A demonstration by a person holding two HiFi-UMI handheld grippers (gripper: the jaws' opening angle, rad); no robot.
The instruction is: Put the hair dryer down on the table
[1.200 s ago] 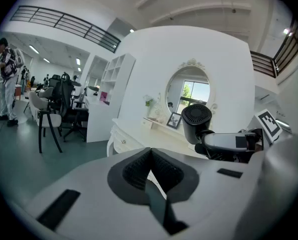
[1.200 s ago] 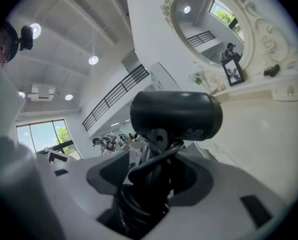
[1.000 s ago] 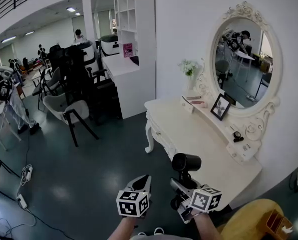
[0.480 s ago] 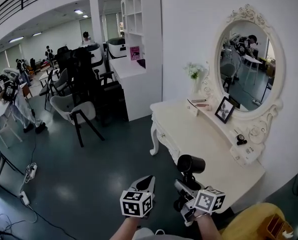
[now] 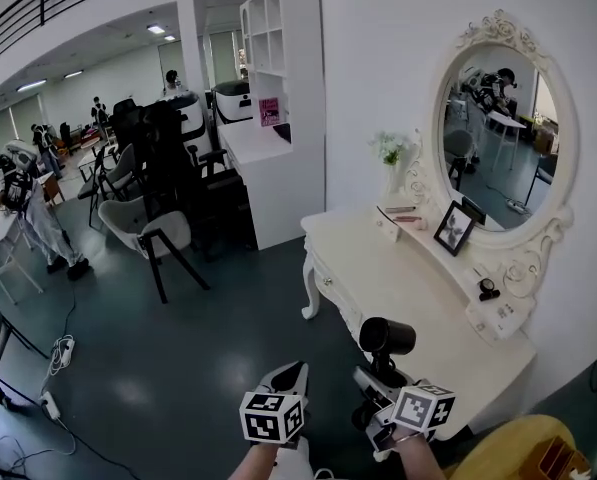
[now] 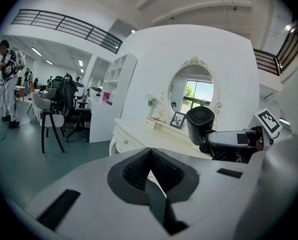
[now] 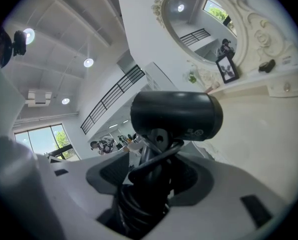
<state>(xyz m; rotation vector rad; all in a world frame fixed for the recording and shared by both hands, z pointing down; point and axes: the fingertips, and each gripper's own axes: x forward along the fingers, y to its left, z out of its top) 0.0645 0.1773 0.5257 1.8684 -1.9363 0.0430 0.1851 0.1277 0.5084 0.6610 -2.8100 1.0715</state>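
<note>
A black hair dryer (image 5: 386, 340) with its cord wound round the handle is held upright in my right gripper (image 5: 376, 380), which is shut on its handle. In the right gripper view the hair dryer (image 7: 176, 115) fills the middle, its barrel lying crosswise above the jaws. The dryer hangs above the floor, just off the near left edge of the white dressing table (image 5: 398, 283). My left gripper (image 5: 288, 378) hovers beside it to the left, shut and holding nothing. From the left gripper view the hair dryer (image 6: 200, 124) shows at the right.
On the table's back edge stand an oval mirror (image 5: 503, 128), a photo frame (image 5: 454, 228), a flower vase (image 5: 390, 158) and a small black item (image 5: 489, 290). A white shelf unit (image 5: 278, 98) and chairs (image 5: 148, 230) stand to the left. A yellow stool (image 5: 518, 453) is at bottom right.
The view has shifted slightly, so both grippers and the hair dryer sit a little lower and further right in the picture. The grip on the dryer is unchanged.
</note>
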